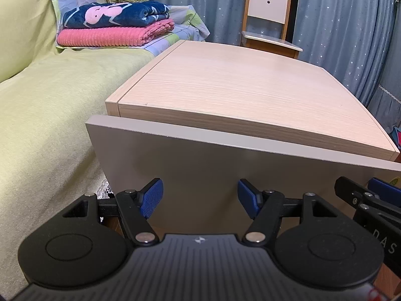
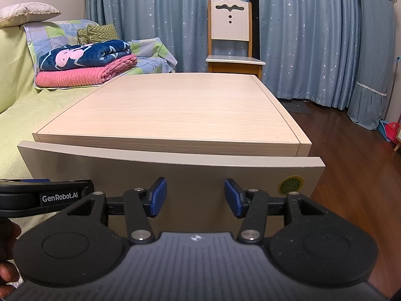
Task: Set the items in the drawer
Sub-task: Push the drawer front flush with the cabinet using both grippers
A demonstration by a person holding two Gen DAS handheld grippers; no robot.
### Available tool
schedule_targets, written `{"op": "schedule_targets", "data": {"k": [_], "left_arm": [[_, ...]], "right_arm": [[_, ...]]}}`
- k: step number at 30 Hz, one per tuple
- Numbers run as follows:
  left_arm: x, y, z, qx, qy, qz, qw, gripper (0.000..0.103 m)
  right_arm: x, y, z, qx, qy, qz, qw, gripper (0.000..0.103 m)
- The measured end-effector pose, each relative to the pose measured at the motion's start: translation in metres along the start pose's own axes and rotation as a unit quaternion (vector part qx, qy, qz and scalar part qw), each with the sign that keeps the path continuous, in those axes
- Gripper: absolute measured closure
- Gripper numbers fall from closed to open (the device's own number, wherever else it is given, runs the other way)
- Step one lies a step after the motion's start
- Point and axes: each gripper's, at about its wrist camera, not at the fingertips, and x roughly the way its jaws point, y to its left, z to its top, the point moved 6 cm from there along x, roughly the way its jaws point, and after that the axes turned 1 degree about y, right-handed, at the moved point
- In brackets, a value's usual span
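Note:
A pale wooden cabinet stands beside a bed. Its grey drawer front juts out a little from under the top; the inside is hidden. My left gripper is open, its blue pads right at the drawer front, nothing between them. My right gripper is open too, close to the same panel near a green sticker. In each wrist view the other gripper shows at the frame's edge. No loose items are visible by the drawer.
A bed with a green cover lies left of the cabinet, with folded pink and navy blankets on it. A white-backed chair stands behind before blue curtains. Dark wood floor stretches to the right. A hand shows at lower left.

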Motion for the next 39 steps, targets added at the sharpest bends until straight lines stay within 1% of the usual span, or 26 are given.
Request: {"op": "schedule_targets", "data": {"k": [39], "left_arm": [[0.0019, 0.0008, 0.0064, -0.010, -0.007, -0.006, 0.9999, 0.036]], "right_arm": [[0.0048, -0.0014, 0.0044, -0.003, -0.007, -0.005, 1.000, 0.052]]}}
